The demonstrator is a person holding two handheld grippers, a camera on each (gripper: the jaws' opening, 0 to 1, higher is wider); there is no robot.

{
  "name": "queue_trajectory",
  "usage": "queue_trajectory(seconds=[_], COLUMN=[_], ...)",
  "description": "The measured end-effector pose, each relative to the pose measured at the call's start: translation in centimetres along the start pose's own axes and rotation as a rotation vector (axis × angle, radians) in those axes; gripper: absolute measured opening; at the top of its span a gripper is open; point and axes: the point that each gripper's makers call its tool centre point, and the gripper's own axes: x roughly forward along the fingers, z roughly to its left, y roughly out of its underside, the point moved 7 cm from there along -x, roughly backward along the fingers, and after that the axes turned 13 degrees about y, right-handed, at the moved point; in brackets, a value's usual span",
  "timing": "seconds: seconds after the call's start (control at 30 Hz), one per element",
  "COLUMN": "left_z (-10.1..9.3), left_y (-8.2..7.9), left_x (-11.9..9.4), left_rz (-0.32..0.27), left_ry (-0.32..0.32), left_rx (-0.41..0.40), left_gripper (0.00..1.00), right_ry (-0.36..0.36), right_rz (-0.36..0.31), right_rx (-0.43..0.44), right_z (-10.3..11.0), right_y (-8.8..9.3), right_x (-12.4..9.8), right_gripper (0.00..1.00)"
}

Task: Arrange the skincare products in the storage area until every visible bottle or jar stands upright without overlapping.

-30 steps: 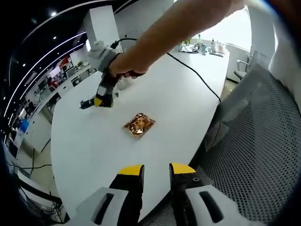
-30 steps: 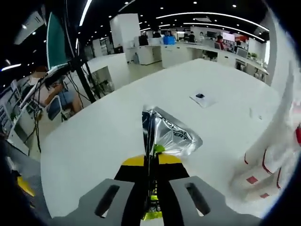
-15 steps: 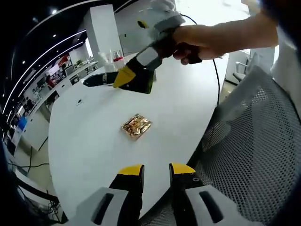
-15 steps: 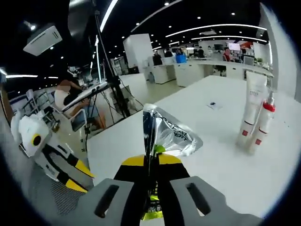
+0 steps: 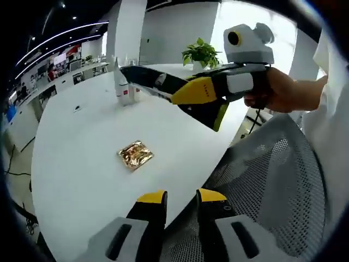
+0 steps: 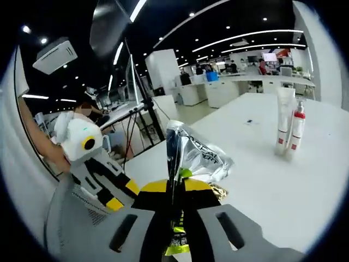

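Right gripper view: right gripper point(image 6: 173, 183) pinches a crinkly silver foil sachet point(image 6: 197, 156). Left gripper point(image 5: 181, 197), jaws slightly parted, hovers near a flat gold foil packet point(image 5: 136, 155) on the smooth white table point(image 5: 82, 136).

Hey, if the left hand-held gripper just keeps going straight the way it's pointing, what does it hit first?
Probably the gold sachet lying flat on the white table. It sits just ahead of the left hand-held gripper and a little to one side, so depth is uncertain; the gripper might meet bare tabletop first.
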Motion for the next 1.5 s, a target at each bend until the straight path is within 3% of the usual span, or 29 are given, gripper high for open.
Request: queue_trajectory(seconds=[0.07, 0.13, 0.23, 0.3, 0.53, 0.7, 0.8, 0.97, 1.13, 1.37, 1.5], left_z=[0.2, -0.1, 0.5, 0.5, 0.4, 0.7, 0.5, 0.7, 1.2, 1.3, 1.0], left_y=[-1.2, -2.3, -3.0, -3.2, -4.2, -4.0, -4.1, -3.8, -3.7, -3.1, -3.2], left_x=[-0.4, -0.5, -0.8, -0.8, -1.6, -1.7, -1.7, -1.7, -1.7, -1.6, -1.7], left_rz=[-0.102, -0.230, -0.354, -0.389, -0.520, -0.539, -0.539, -0.528, -0.552, -0.498, -0.497], left_ry=[0.016, 0.086, 0.074, 0.103, 0.210, 0.238, 0.253, 0.257, 0.303, 0.276, 0.304], left_rx=[-0.076, -0.255, -0.310, -0.374, -0.469, -0.537, -0.538, -0.572, -0.659, -0.659, -0.640], left_gripper=[0.23, 0.26, 0.33, 0.36, 0.37, 0.33, 0.26, 0.24, 0.23, 0.18, 0.13], right_ry=[-0.012, -0.021, -0.038, -0.050, -0.109, -0.122, -0.136, -0.139, -0.167, -0.169, -0.172], right_rz=[0.002, 0.002, 0.022, 0.012, 0.033, 0.048, 0.055, 0.058, 0.038, 0.076, 0.077], right_rx=[0.005, 0.003, -0.037, -0.052, -0.096, -0.103, -0.129, -0.163, -0.176, -0.265, -0.271], right_z=[0.4, 0.8, 1.0, 1.2, 2.3, 2.4, 2.9, 3.1, 3.7, 3.9, 4.1], right_y=[0.3, 0.7, 1.1, 0.9, 1.4, 1.6, 1.8, 1.9, 1.6, 2.3, 2.4], right_x=[-0.2, -0.2, 0.1, 0.2, -0.1, -0.3, -0.3, -0.3, -0.4, -0.1, 0.1], right_gripper=[0.06, 0.06, 0.06, 0.06, 0.06, 0.06, 0.06, 0.06, 0.07, 0.10, 0.15])
